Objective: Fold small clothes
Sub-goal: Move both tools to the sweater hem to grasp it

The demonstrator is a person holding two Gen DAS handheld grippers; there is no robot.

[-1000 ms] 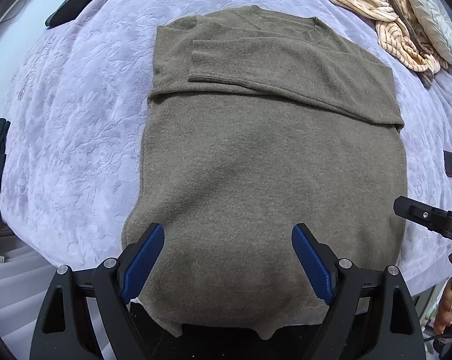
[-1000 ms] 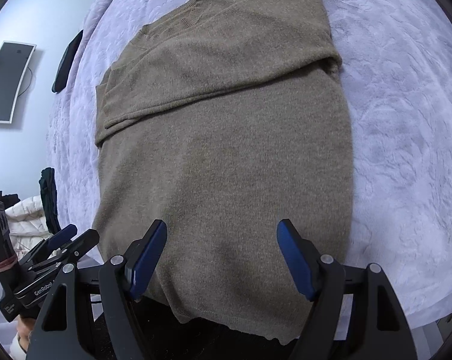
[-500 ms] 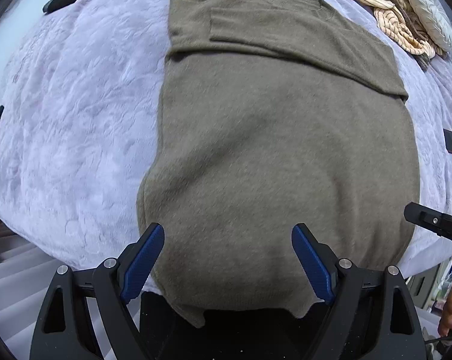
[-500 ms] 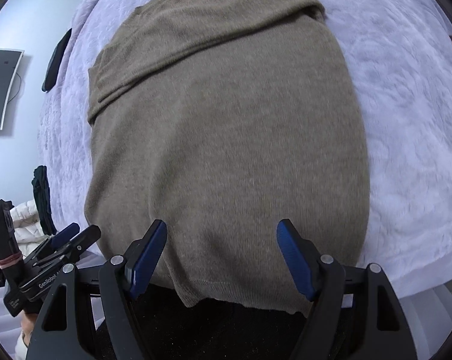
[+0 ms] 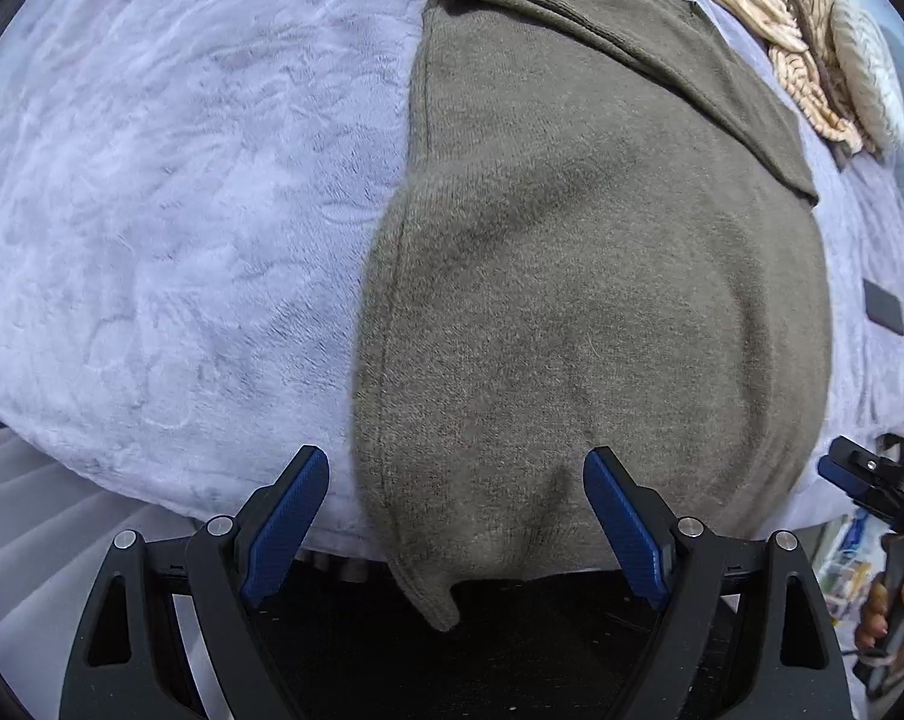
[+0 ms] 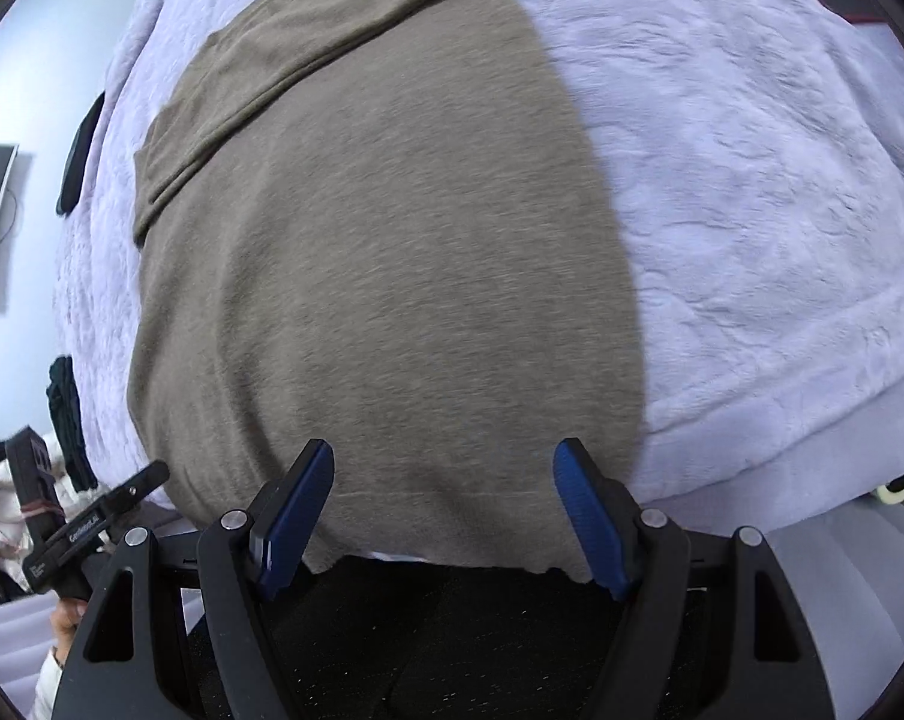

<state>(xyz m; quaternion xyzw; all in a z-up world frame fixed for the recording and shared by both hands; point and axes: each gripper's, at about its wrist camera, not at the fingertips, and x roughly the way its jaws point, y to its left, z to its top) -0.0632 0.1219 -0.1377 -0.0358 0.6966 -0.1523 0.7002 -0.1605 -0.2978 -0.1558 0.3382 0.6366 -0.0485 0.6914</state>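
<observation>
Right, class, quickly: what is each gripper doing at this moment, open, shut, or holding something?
Left gripper: open, holding nothing, jaws spread above the sweater hem.
Right gripper: open, holding nothing, also above the hem.

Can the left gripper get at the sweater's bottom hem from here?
Probably yes: the left gripper is open right over the sweater hem, with nothing between them.

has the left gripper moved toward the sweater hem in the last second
Yes. The left gripper has come down and sideways: the sweater hem's corner now lies between its open fingers.
</observation>
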